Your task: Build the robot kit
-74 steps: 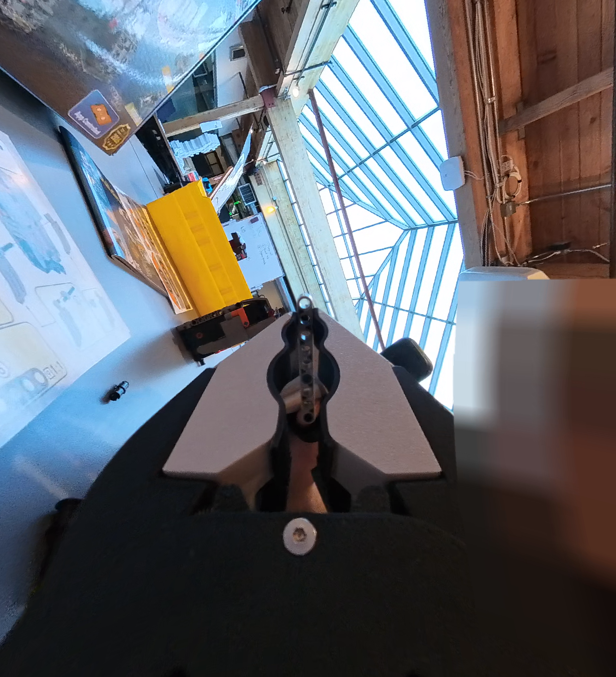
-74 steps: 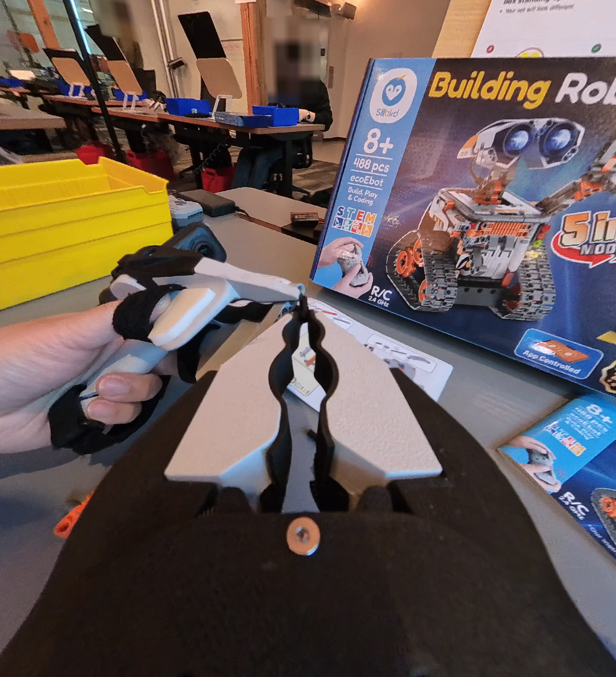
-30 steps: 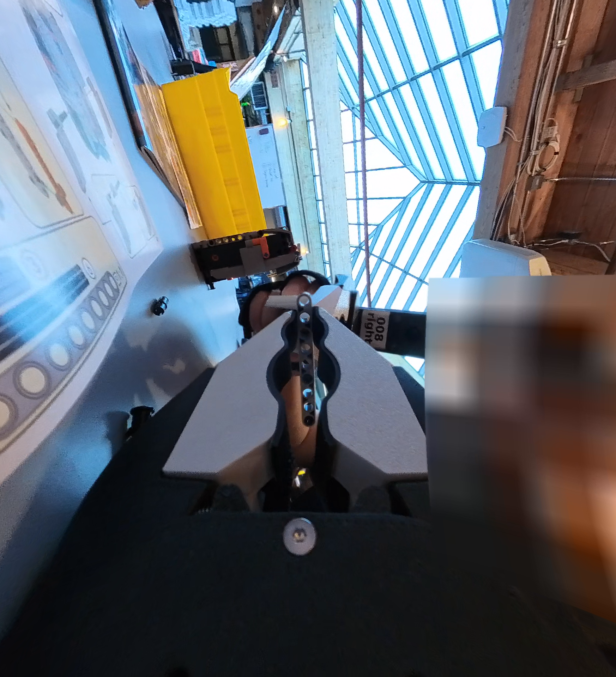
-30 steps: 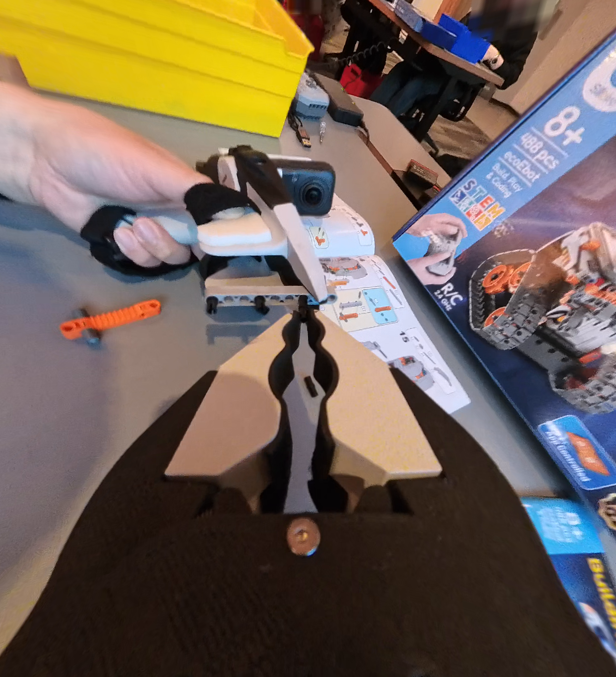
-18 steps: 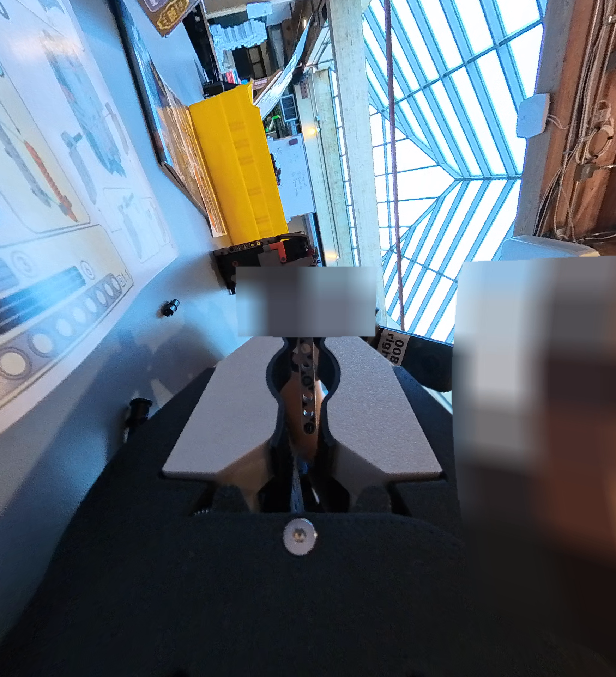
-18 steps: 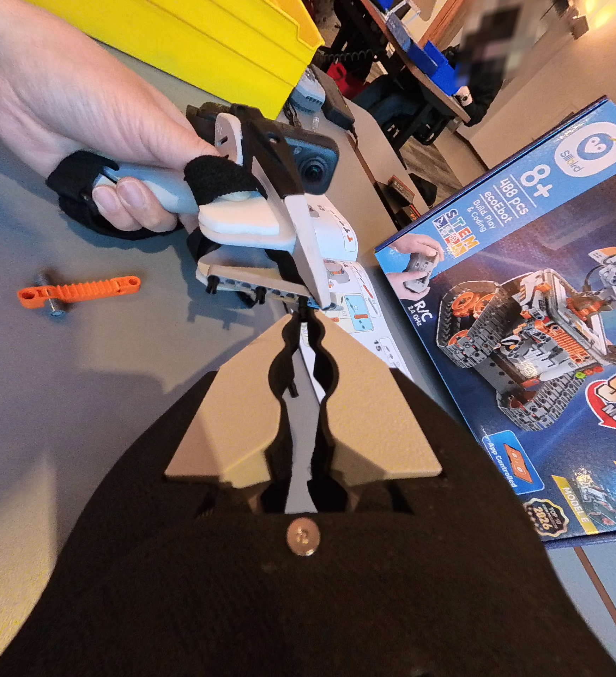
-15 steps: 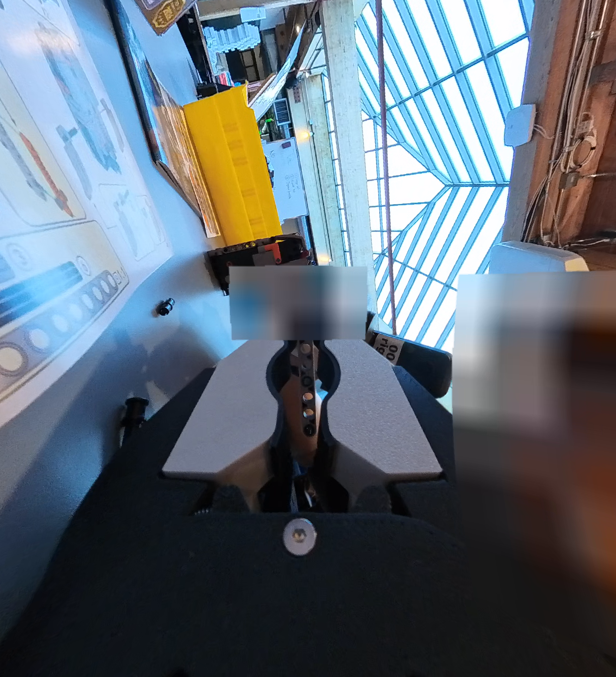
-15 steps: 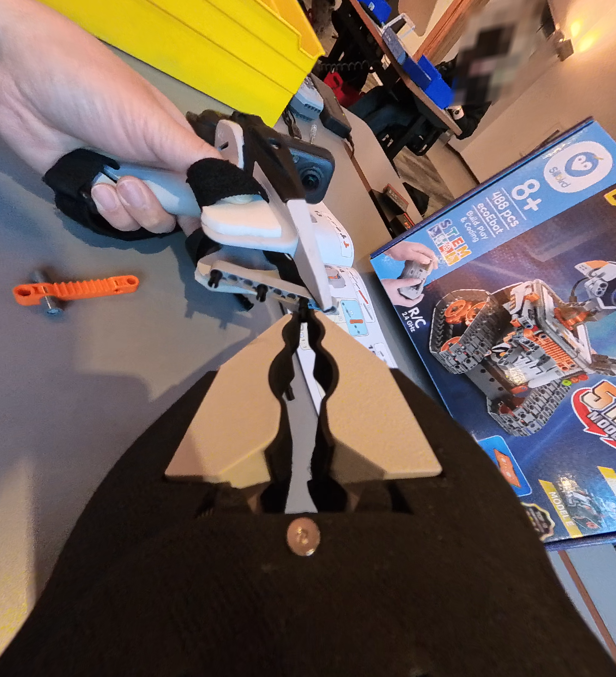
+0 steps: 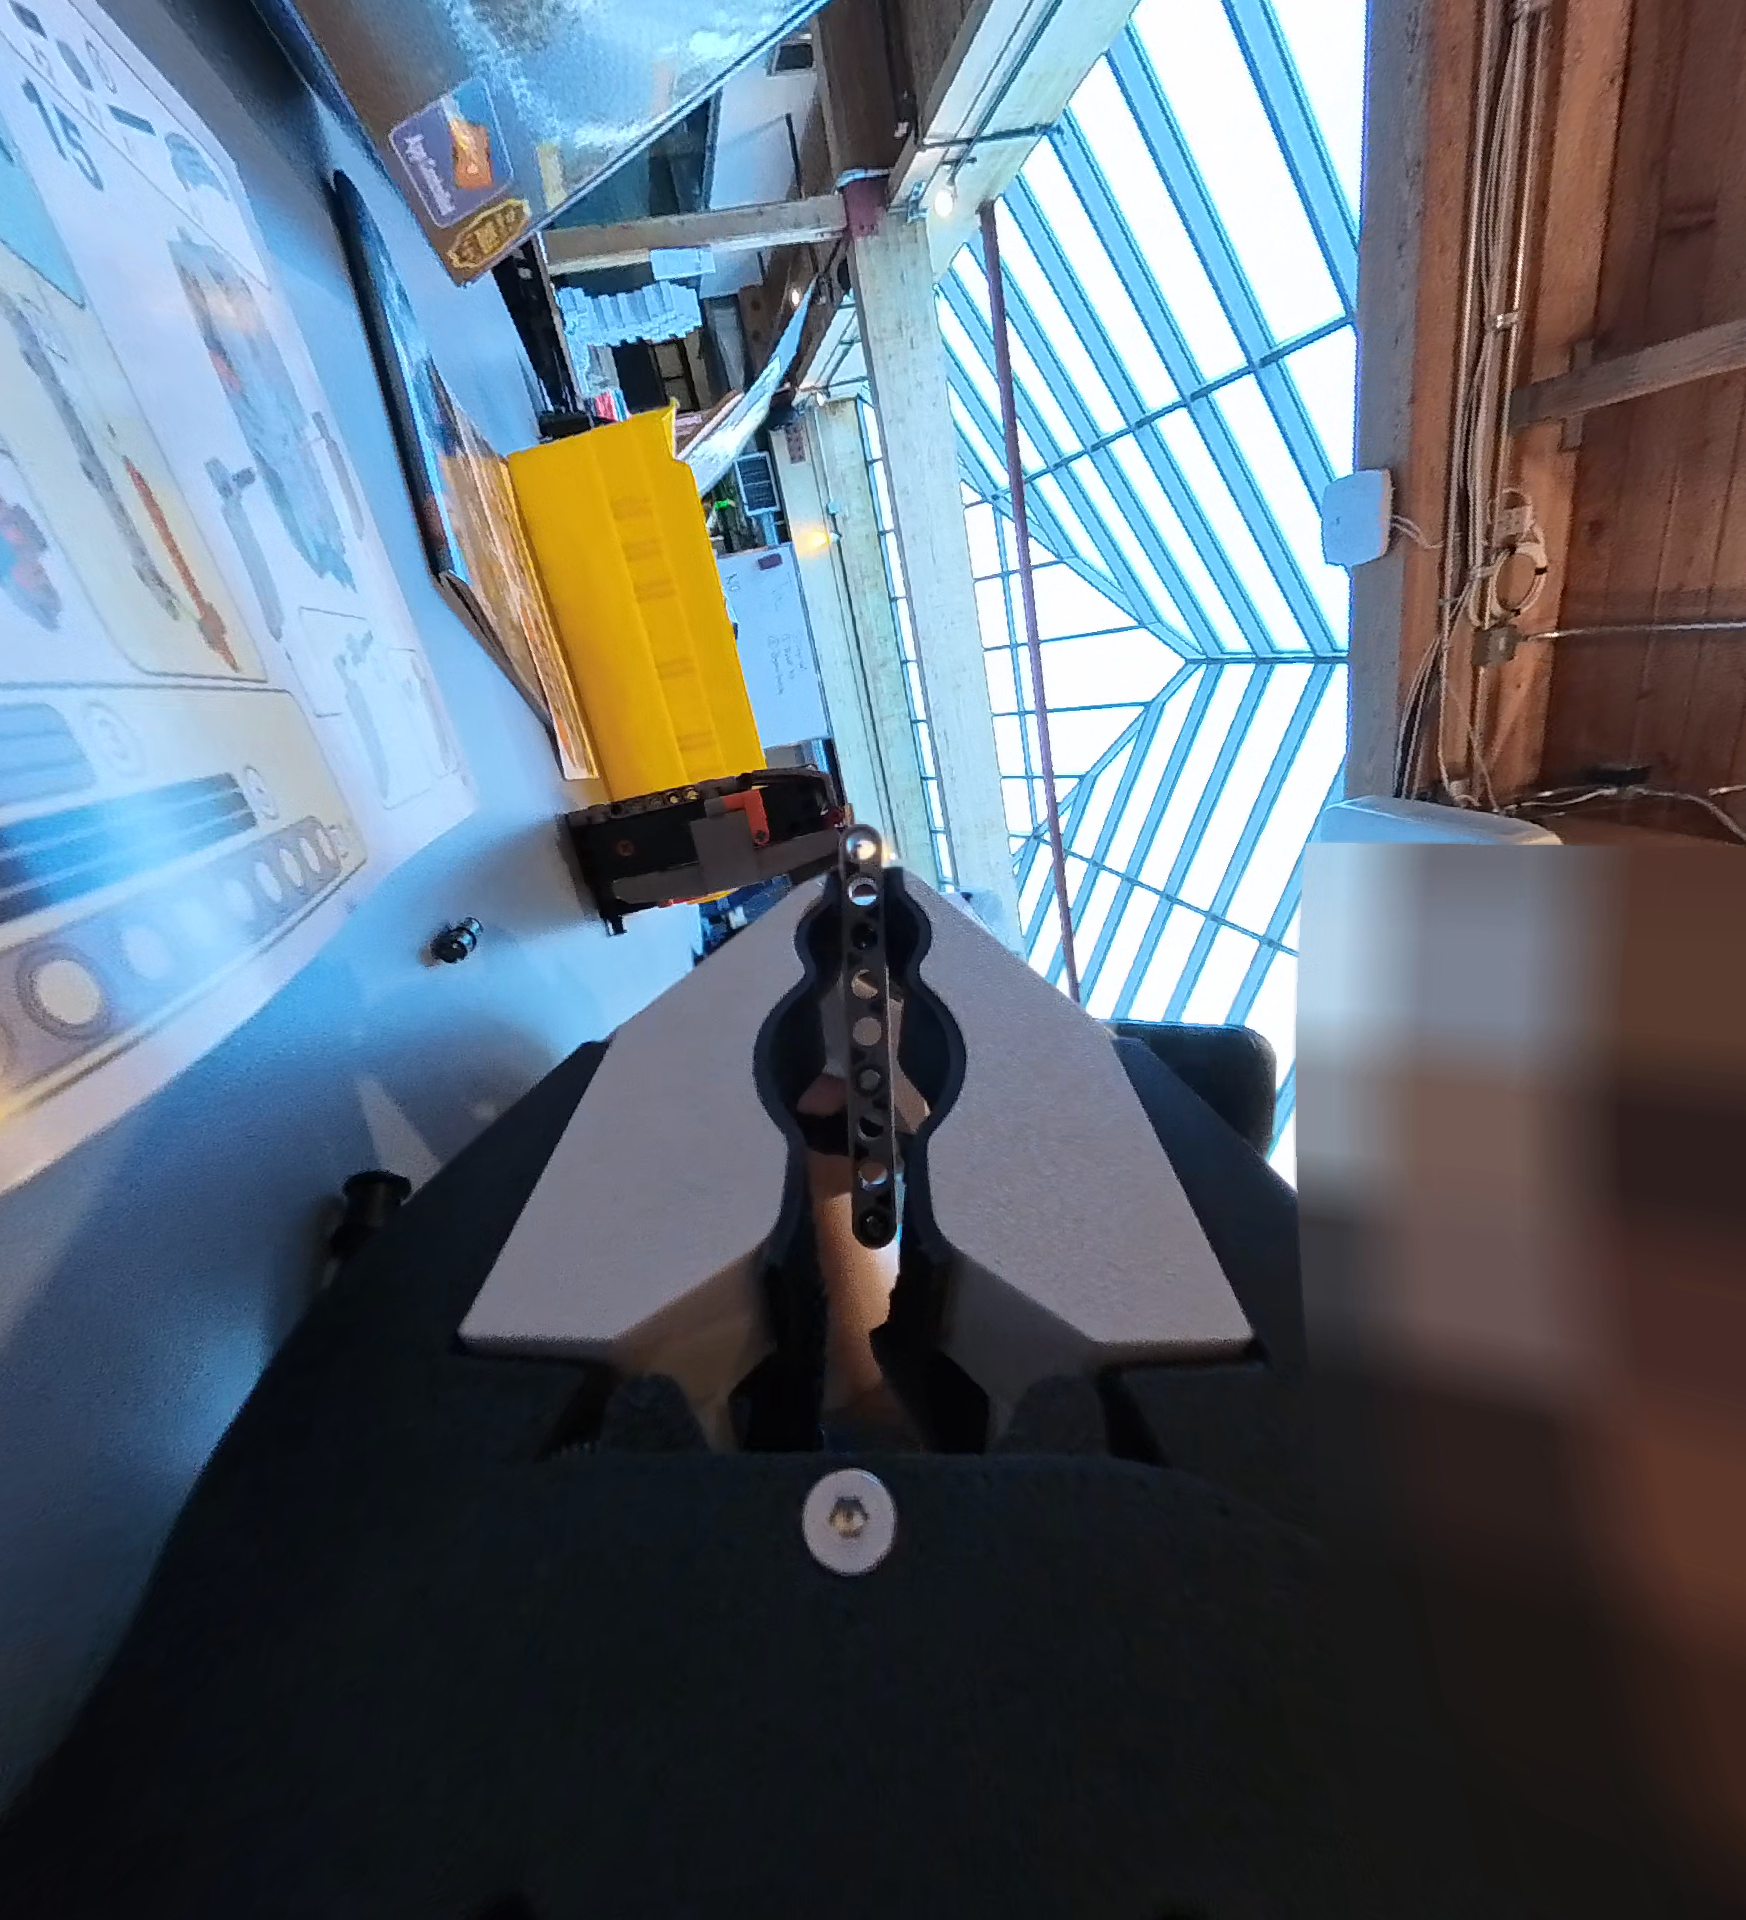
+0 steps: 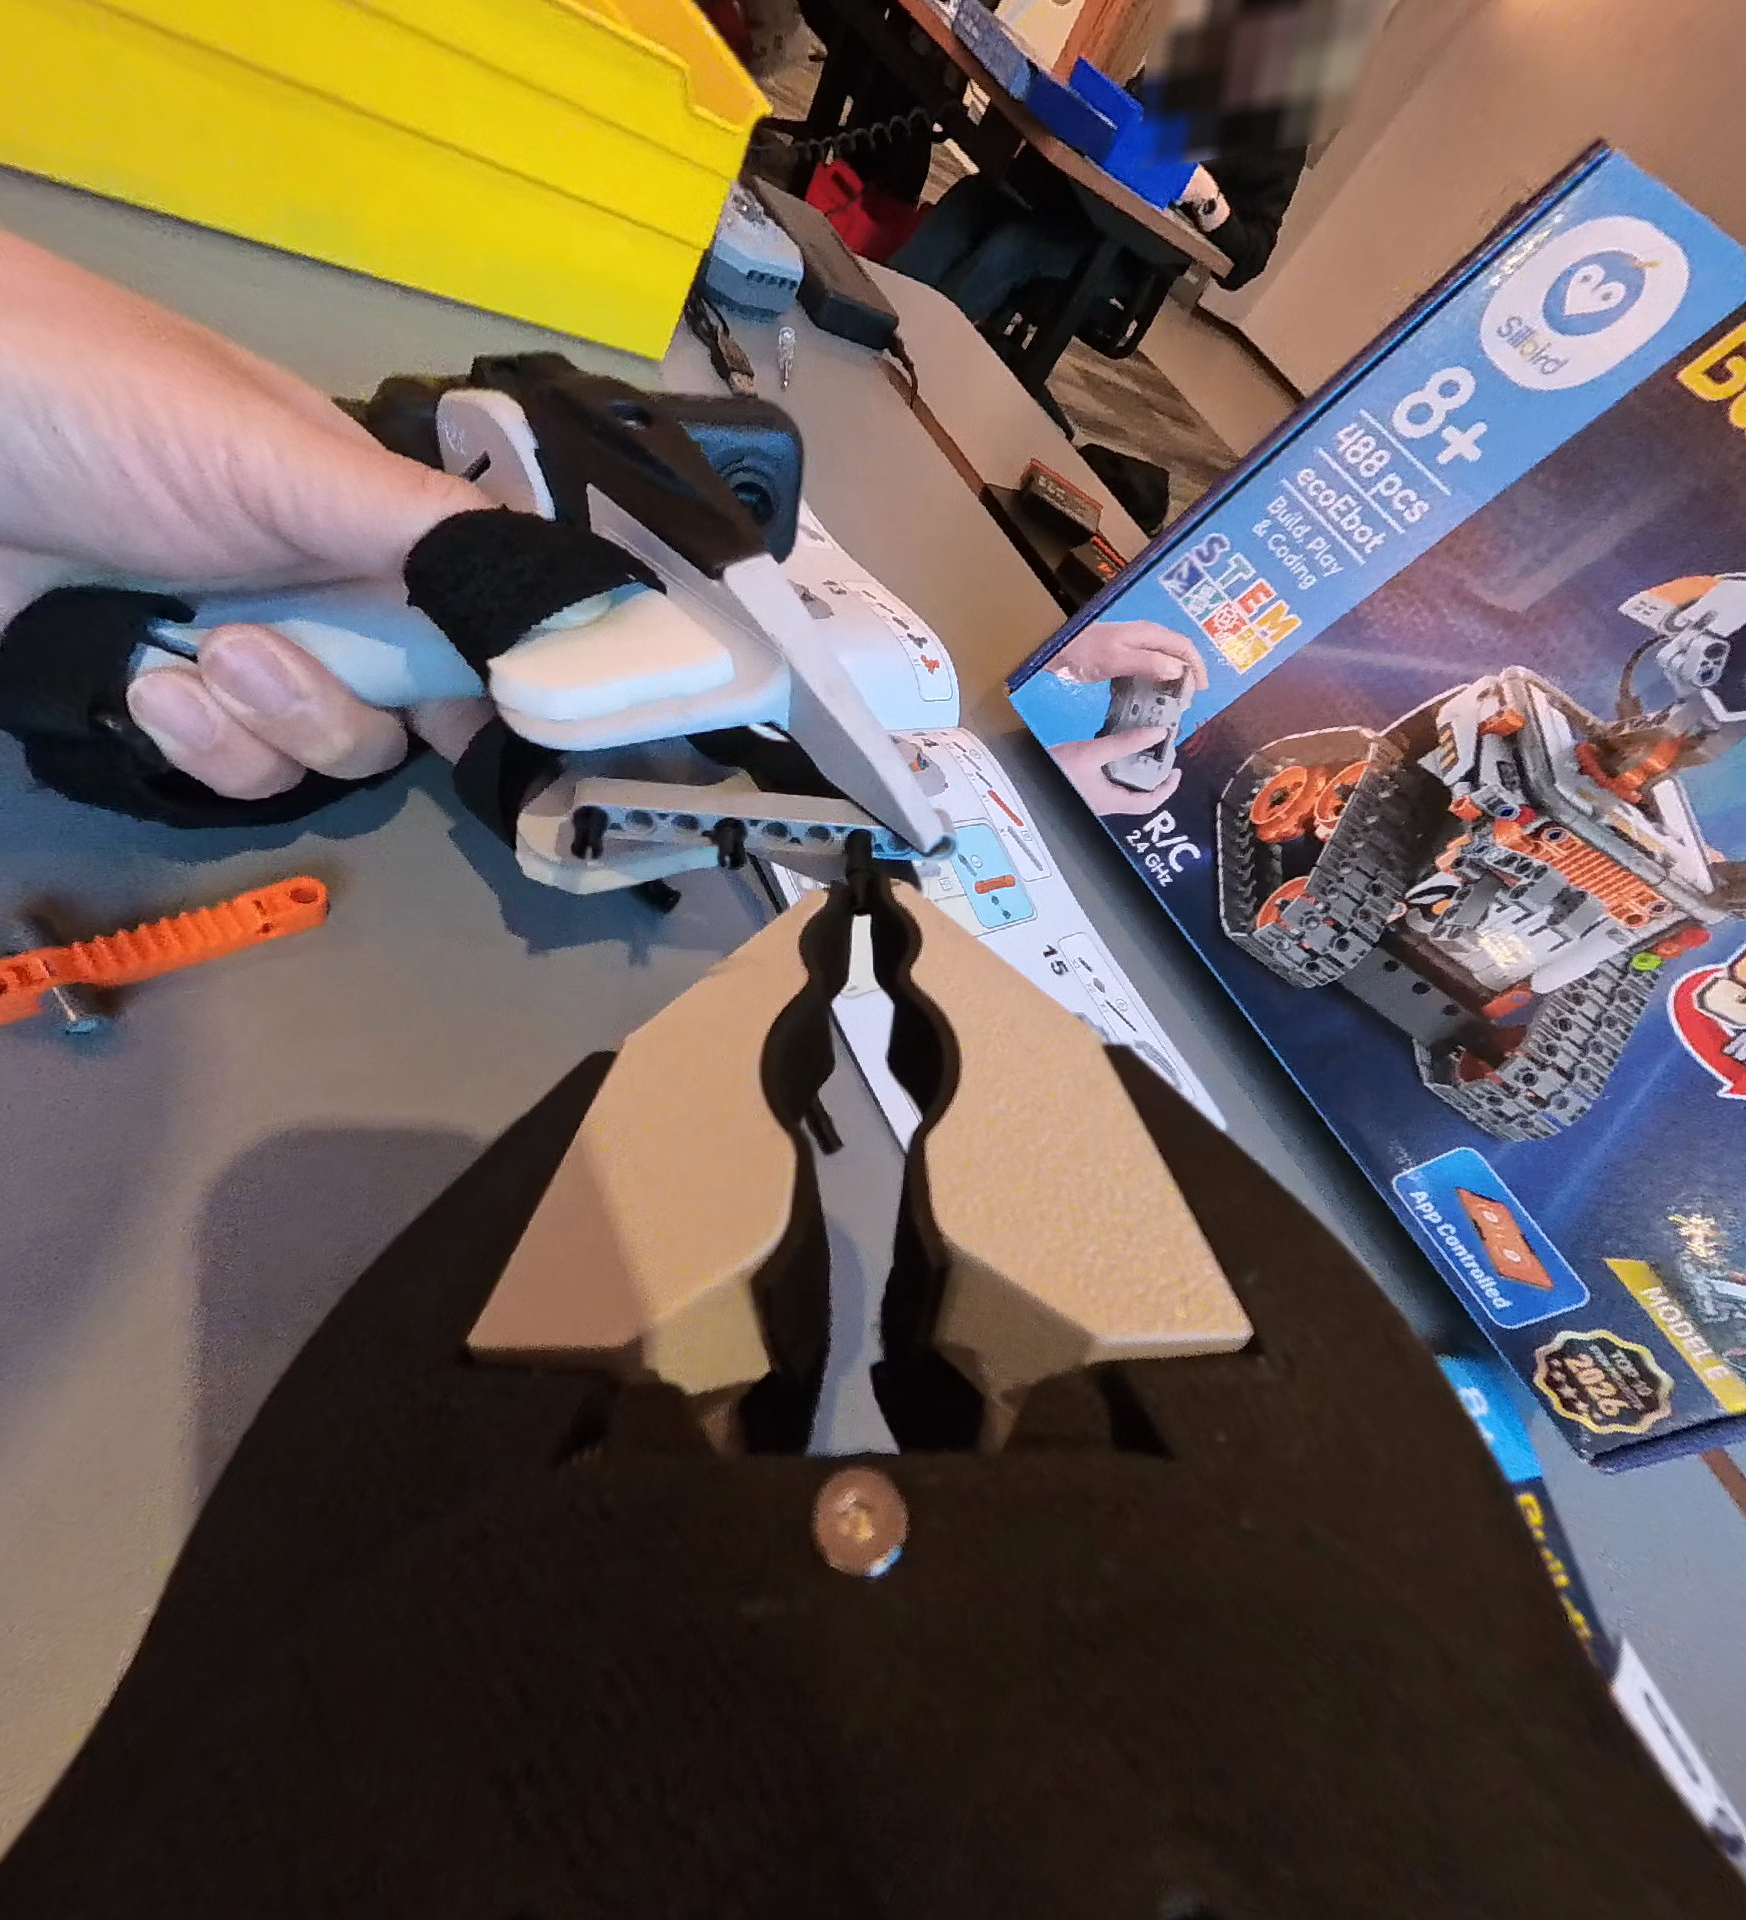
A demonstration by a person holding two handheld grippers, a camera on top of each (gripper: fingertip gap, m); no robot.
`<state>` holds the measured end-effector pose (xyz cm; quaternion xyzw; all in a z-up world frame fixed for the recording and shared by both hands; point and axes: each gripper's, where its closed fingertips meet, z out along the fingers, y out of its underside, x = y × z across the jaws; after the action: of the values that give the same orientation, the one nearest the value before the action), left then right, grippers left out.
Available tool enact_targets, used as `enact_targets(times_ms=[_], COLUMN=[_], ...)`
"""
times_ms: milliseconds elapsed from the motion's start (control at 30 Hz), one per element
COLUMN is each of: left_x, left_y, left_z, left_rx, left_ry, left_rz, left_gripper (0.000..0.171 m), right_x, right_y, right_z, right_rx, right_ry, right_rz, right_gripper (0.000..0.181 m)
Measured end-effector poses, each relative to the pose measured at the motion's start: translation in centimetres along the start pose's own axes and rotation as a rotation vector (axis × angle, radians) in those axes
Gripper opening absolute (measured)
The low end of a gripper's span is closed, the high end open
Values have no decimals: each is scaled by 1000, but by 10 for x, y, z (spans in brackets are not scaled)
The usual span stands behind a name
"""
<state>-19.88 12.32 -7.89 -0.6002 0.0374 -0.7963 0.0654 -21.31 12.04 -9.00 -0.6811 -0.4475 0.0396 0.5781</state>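
My left gripper (image 9: 861, 894) is shut on a grey beam with a row of holes (image 9: 869, 1039), seen edge-on between the fingers. In the right wrist view a hand holds this left gripper (image 10: 905, 844) over the table, with the beam (image 10: 744, 826) level in its jaws. Two black pins stick down from the beam. My right gripper (image 10: 858, 902) is just under the beam's near end, shut on a third black pin (image 10: 856, 862) that meets the end hole.
An orange toothed bar (image 10: 136, 948) lies on the grey table at the left. An open instruction booklet (image 10: 983, 935) and a big toy-robot box (image 10: 1471, 727) are beyond. Yellow bins (image 10: 329, 135) stand at the back. A loose black pin (image 9: 455, 940) and a small dark assembly (image 9: 703, 847) lie on the table. My left and right fingertips are right by each other. About 12 cm separates my right fingertips from the orange toothed bar (image 10: 136, 948).
My right gripper has closed in on the beam's end, and its pin now meets the end hole. The left view has swung, and the right gripper no longer shows ahead of it.
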Motion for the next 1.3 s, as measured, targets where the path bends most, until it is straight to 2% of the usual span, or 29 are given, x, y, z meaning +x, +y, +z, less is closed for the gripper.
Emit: enact_targets(times_ms=[400, 633, 933, 1033, 1300], left_x=[-9, -11, -7, -3, -6], left_y=[-3, -7, -8, -7, -11], left_z=[-1, -3, -4, -3, -7], left_rx=[17, 57, 78, 98, 136], left_ry=[-168, -210, -143, -75, -111], left_rz=[165, 194, 120, 51, 61], left_gripper=[4, 4, 4, 4, 4], right_x=[2, 4, 4, 5, 2], right_y=[9, 6, 2, 1, -3], right_z=[6, 6, 7, 6, 8], right_rx=[-199, -228, -195, -178, -193], right_ry=[159, 220, 256, 267, 324], right_rz=[-250, -322, -393, -423, -518], right_gripper=[1, 1, 1, 1, 1])
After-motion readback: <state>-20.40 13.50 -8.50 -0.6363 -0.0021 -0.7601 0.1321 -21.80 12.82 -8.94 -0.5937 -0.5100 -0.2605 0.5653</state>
